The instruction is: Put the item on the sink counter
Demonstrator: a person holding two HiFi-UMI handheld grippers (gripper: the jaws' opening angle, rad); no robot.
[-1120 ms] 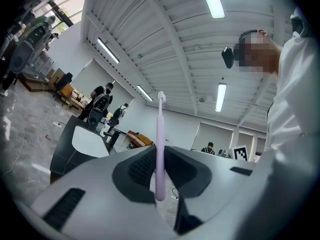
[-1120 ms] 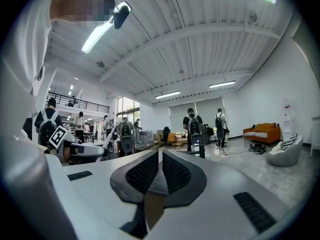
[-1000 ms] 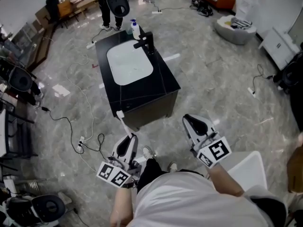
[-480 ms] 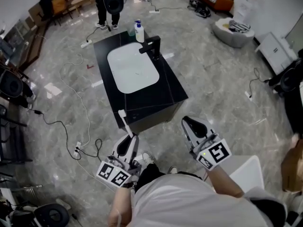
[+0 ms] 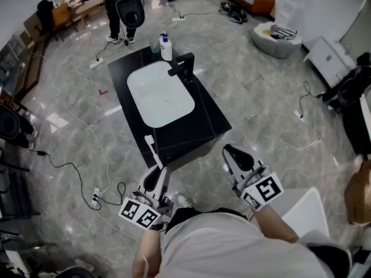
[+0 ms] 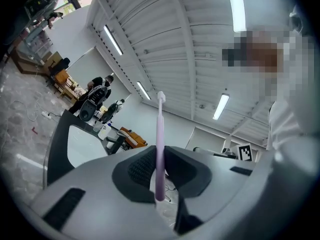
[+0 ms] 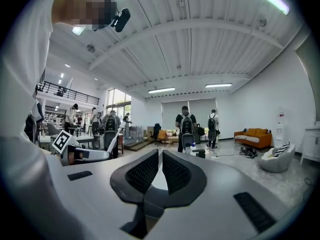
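close to the counter [image 5: 200,123] edge, left tongs [image 5: 156,171] grip toothbrush [image 5: 152,151], right tongs [image 5: 233,151] closed.

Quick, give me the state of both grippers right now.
Left gripper: closed on a toothbrush.
Right gripper: closed, holding nothing.

Bright, even light from ceiling strips [image 6: 235,6]; soft glare on floor [image 5: 58,120], left side. Gripper views fisheye, corners vignetted dark; near jaws soft, probably defocused.
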